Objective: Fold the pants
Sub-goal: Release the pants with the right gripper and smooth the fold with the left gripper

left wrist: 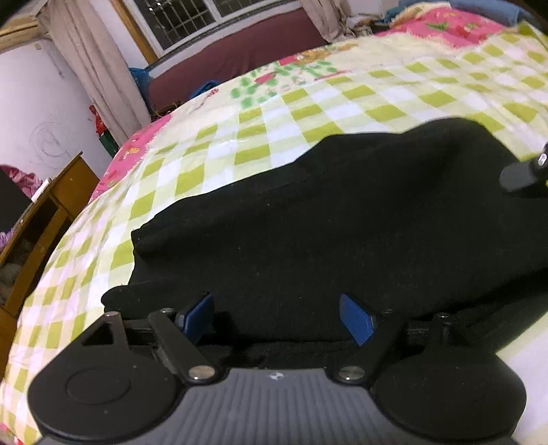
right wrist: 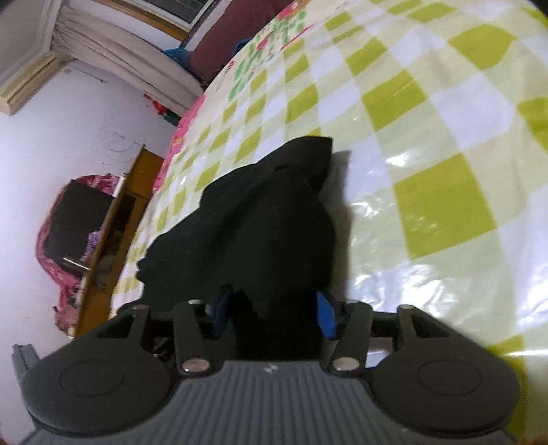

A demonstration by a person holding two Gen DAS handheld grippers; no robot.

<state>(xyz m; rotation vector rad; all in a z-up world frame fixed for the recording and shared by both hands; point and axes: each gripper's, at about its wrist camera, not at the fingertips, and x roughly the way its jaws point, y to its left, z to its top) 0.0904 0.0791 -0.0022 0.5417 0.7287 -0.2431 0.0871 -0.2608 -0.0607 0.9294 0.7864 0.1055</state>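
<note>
The black pants (left wrist: 308,219) lie folded in layers on a bed with a green and white checked cover (left wrist: 342,99). My left gripper (left wrist: 277,318) sits low at the near edge of the pants; its blue pads (left wrist: 356,321) stand wide apart with fabric lying between them. My right gripper (right wrist: 274,311) has a bunch of the black pants (right wrist: 274,219) between its blue pads (right wrist: 325,315), and the cloth hangs forward over the checked cover (right wrist: 428,137). Part of the right gripper shows at the right edge of the left wrist view (left wrist: 527,171).
A wooden cabinet (left wrist: 44,212) stands left of the bed, with a pink bundle and a dark box (right wrist: 75,219) beside it. A dark red headboard (left wrist: 239,51), curtains (left wrist: 89,61) and a window lie beyond. Pink bedding (left wrist: 452,24) lies at the far right.
</note>
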